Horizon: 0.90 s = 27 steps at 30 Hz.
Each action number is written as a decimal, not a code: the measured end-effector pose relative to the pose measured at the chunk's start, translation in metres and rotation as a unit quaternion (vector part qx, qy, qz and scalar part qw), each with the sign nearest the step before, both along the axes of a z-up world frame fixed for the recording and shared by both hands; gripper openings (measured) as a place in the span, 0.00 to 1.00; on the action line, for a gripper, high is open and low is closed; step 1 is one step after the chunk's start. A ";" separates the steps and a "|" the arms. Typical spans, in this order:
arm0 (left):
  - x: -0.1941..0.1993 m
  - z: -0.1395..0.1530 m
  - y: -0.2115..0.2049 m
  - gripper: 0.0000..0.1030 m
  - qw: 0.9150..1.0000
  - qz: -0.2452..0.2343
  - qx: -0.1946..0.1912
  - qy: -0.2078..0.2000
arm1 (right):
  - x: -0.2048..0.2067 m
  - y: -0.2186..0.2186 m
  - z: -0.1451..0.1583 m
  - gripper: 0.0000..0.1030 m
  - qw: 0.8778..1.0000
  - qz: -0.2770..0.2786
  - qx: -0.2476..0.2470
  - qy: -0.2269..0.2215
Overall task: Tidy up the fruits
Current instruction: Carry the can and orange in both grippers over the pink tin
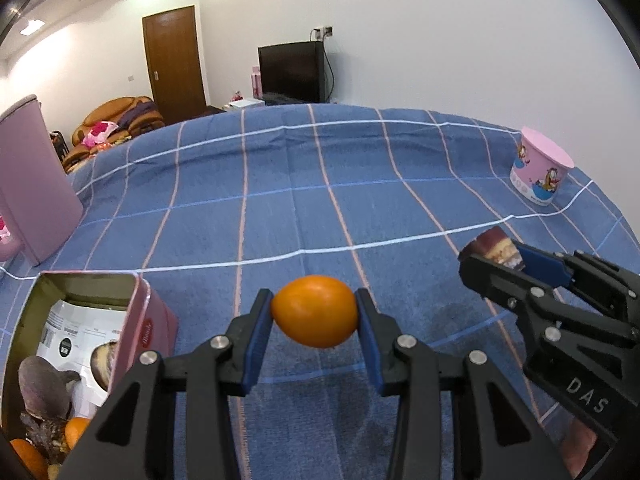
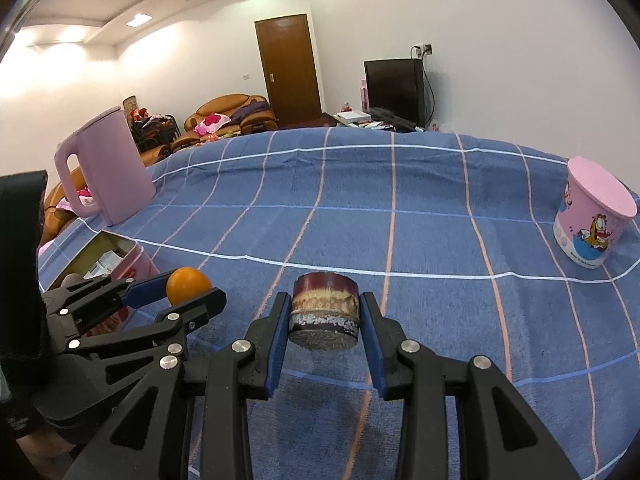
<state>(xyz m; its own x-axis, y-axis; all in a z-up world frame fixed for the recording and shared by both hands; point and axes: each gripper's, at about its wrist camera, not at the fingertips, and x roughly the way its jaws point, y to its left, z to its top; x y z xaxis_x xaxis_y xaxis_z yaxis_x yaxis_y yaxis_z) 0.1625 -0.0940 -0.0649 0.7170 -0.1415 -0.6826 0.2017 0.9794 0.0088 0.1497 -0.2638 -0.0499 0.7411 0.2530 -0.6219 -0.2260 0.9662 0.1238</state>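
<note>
My left gripper (image 1: 316, 312) is shut on a small orange fruit (image 1: 315, 311) and holds it above the blue checked cloth; it also shows at the left of the right wrist view (image 2: 188, 286). My right gripper (image 2: 325, 316) is shut on a dark purple cut fruit slice (image 2: 325, 310) with a pale layered band. That slice also shows in the left wrist view (image 1: 496, 246), to the right of the orange. An open pink tin (image 1: 80, 344) at lower left holds orange fruits, a purple piece and a printed packet.
A pink kettle (image 2: 108, 168) stands at the far left of the table. A pink cartoon cup (image 2: 592, 220) stands at the right edge. The blue checked cloth (image 2: 400, 208) covers the table. A sofa, door and TV lie beyond.
</note>
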 end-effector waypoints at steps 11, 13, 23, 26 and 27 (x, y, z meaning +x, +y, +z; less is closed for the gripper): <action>-0.009 0.008 0.001 0.42 0.999 0.005 0.005 -0.034 | -0.008 -0.002 0.006 0.35 1.000 -0.003 0.006 -0.024; -0.011 0.009 0.001 0.42 0.999 0.006 0.006 -0.039 | -0.008 -0.002 0.007 0.35 1.000 -0.004 0.007 -0.025; -0.018 0.015 0.003 0.42 0.998 0.011 0.004 -0.065 | -0.017 -0.003 0.010 0.35 0.999 -0.007 0.004 -0.051; -0.022 0.017 0.003 0.42 0.997 0.014 0.008 -0.078 | -0.019 -0.003 0.012 0.35 0.998 -0.009 0.004 -0.059; -0.023 0.018 0.003 0.42 0.997 0.014 0.009 -0.080 | -0.021 -0.004 0.013 0.35 0.998 -0.009 0.004 -0.062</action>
